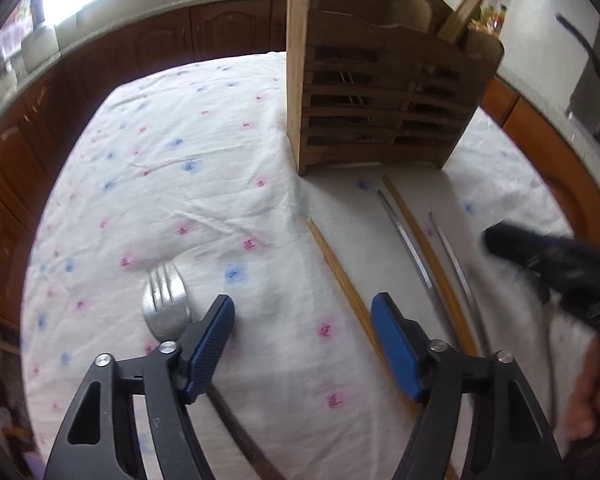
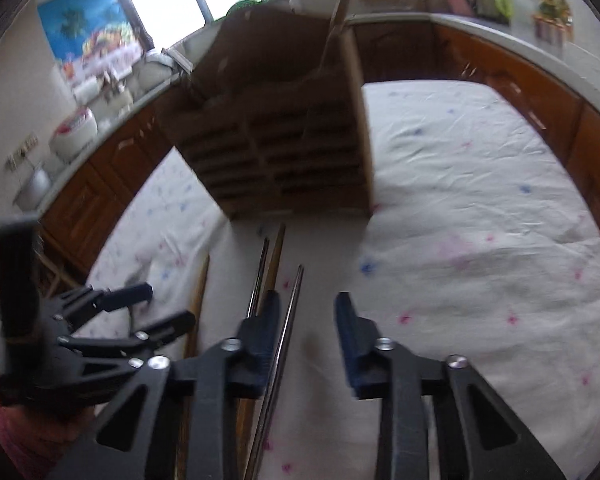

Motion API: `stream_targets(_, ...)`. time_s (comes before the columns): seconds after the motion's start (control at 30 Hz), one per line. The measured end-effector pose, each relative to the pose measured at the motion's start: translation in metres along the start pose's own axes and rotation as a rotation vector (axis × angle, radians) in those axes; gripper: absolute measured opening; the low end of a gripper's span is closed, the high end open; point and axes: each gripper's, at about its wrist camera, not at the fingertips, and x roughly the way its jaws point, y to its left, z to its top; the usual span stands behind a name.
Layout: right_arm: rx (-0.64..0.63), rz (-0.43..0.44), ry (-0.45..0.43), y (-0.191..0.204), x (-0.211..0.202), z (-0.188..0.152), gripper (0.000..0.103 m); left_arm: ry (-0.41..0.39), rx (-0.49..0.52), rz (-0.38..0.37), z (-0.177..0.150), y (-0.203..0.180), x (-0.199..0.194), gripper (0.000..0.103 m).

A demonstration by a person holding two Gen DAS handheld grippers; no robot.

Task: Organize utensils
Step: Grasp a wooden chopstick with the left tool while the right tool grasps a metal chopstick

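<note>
Jaws of both grippers stand spread and empty: the right gripper straddles 1 metal chopstick running lengthwise toward the wooden holder at the tabletop's far edge, nearer than the left gripper.

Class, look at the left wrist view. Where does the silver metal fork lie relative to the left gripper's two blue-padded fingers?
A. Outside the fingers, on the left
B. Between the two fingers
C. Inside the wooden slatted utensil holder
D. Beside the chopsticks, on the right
A: the silver metal fork lies on the flowered tablecloth, left of the left gripper.
</note>
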Motion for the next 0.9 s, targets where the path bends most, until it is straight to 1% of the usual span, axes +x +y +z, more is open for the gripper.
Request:
stream_targets(0.07,-0.011,-0.006,0.021,0.003,0.01,0.001,0.02,0.0,-0.01,-0.014,0.004,0.003,0.001,0.062)
stream_targets(0.2,-0.021,-0.011,0.05,0.005,0.023,0.003,0.016,0.009,-0.01,-0.015,0.011,0.002,0.005,0.059)
stream_targets(0.23,-0.03,-0.017,0.06,0.007,0.026,0.004,0.015,0.013,-0.011,-0.016,0.012,0.001,0.007,0.056)
stream_targets(0.27,-0.035,-0.018,0.066,0.007,0.029,0.004,0.014,0.019,-0.01,-0.015,0.013,0.001,0.01,0.054)
stream_targets(0.33,-0.054,-0.029,0.065,0.009,0.03,0.006,0.014,0.014,0.007,0.003,0.016,-0.002,0.013,0.052)
stream_targets(0.4,-0.076,-0.042,0.072,0.01,0.032,0.009,0.008,0.013,0.038,0.025,0.018,-0.008,0.016,0.041)
stream_targets(0.43,-0.092,-0.048,0.076,0.009,0.032,0.009,0.005,0.015,0.049,0.023,0.018,-0.01,0.017,0.034)
stream_targets(0.47,-0.107,-0.046,0.082,0.008,0.03,0.008,0.005,0.021,0.059,0.011,0.018,-0.011,0.017,0.032)
stream_targets(0.57,-0.109,-0.043,0.098,0.004,0.028,0.009,0.005,0.041,0.073,0.014,0.02,-0.014,0.019,0.033)
stream_targets(0.63,-0.115,-0.044,0.105,0.004,0.03,0.011,0.006,0.048,0.086,0.025,0.024,-0.019,0.024,0.033)
stream_targets(0.7,-0.119,-0.044,0.102,0.005,0.033,0.013,0.006,0.047,0.122,0.049,0.027,-0.027,0.027,0.033)
stream_targets(0.77,-0.126,-0.039,0.096,0.006,0.033,0.013,0.006,0.037,0.147,0.055,0.028,-0.032,0.028,0.024)
stream_targets(0.8,-0.127,-0.032,0.094,0.005,0.033,0.014,0.006,0.033,0.154,0.052,0.028,-0.033,0.028,0.021)
stream_targets(0.83,-0.127,-0.023,0.092,0.003,0.032,0.013,0.006,0.029,0.158,0.05,0.027,-0.034,0.028,0.014)
stream_targets(0.9,-0.118,-0.009,0.091,0.001,0.031,0.012,0.005,0.021,0.152,0.044,0.027,-0.034,0.028,0.013)
